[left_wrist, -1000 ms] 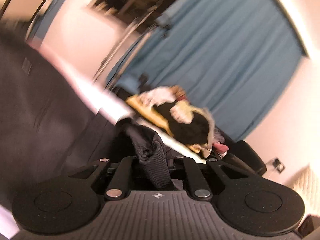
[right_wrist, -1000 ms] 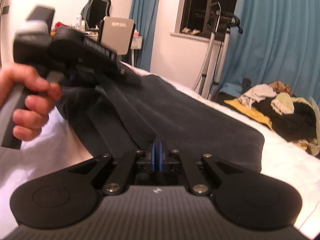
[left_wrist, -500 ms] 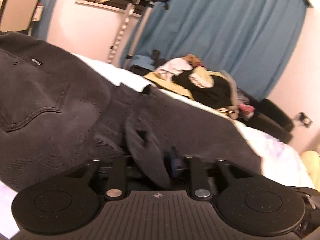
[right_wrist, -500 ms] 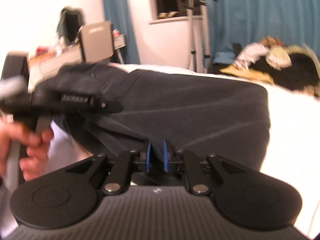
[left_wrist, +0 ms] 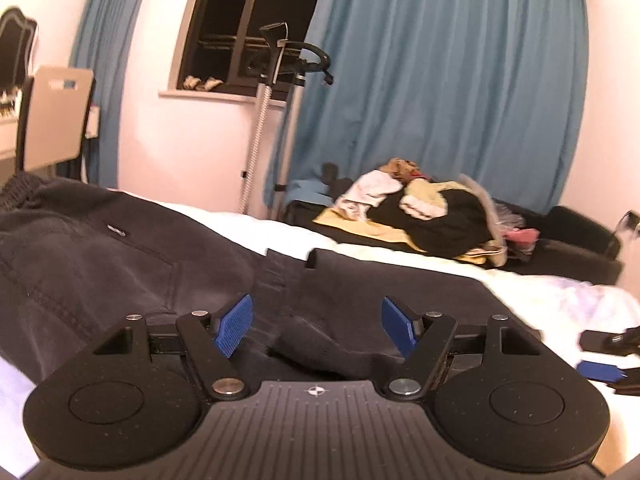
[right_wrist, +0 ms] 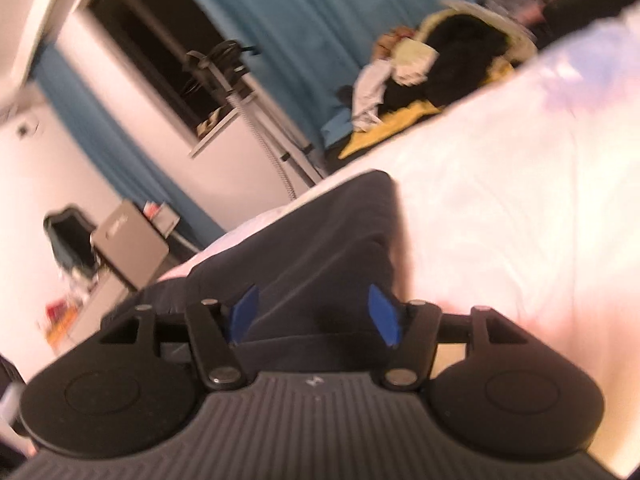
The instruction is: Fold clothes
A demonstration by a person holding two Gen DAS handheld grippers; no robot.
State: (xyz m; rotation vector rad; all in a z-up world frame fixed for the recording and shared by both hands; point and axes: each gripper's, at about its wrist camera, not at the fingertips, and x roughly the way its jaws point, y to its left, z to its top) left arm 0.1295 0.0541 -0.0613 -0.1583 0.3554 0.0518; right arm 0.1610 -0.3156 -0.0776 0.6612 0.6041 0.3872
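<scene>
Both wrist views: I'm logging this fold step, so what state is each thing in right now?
left gripper: fingers opening, apart, dark fabric between them but not pinched.
right gripper: fingers opening, apart, nothing pinched.
dark trousers: lying folded on the bed, released.
bed sheet: white, spread, slightly rumpled.
clothes pile: heaped, unfolded.
curtains: partly drawn, window showing.
</scene>
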